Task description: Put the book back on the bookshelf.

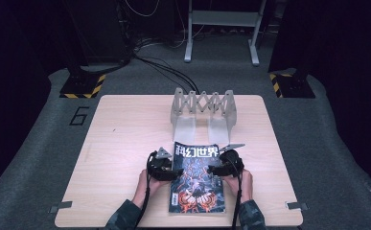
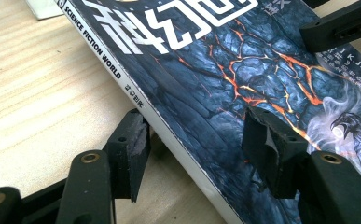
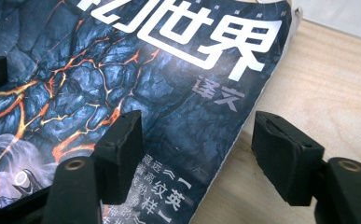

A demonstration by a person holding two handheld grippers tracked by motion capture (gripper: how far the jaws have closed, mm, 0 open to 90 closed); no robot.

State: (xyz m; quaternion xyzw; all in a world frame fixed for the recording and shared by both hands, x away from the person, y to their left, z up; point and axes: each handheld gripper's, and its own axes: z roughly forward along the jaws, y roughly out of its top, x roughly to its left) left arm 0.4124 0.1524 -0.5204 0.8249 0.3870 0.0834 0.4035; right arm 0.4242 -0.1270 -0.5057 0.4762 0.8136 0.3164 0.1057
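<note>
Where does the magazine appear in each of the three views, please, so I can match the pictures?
High view: the magazine lies flat at the near middle of the table, between the two grippers.
Left gripper view: it covers the upper right, its white spine running diagonally between the open jaws.
Right gripper view: it covers the left and centre, its right edge between the open jaws.
Shared landmark: the large white title letters on the cover.
</note>
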